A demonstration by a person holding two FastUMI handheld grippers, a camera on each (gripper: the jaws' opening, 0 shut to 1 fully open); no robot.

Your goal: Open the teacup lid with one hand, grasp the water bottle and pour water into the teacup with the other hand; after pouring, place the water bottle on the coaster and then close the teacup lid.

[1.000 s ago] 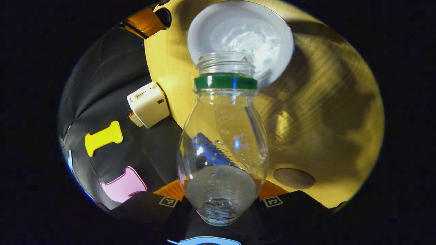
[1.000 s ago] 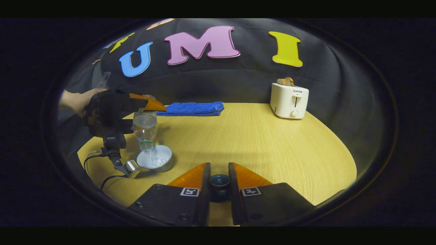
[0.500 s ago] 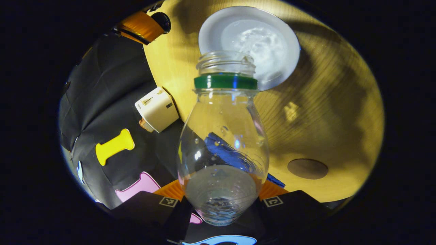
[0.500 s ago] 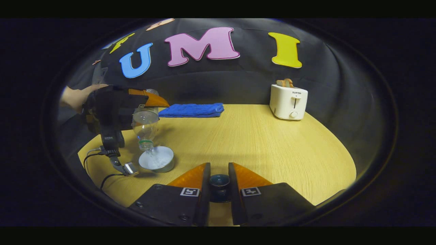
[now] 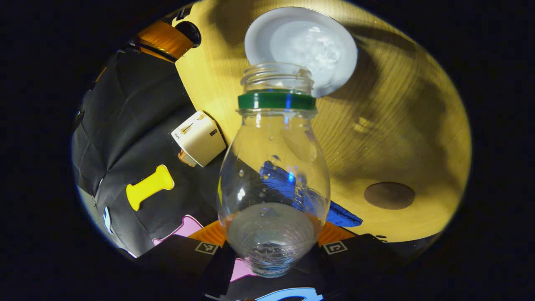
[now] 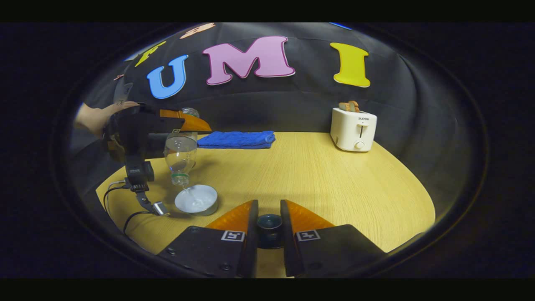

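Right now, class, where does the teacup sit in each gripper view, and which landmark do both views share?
Left gripper view: teacup at top centre, just beyond the bottle mouth.
Right gripper view: teacup at lower left, under the tipped bottle.
Shared landmark: the toaster at the table's far edge.

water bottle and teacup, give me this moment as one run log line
phase: pouring | left gripper: water bottle tipped over teacup | right gripper: holds lid | coaster: bare

A small brand word, too tiny to read surely, sits on the toaster at two o'clock. Square coded markers sit on the right gripper at six o'clock.
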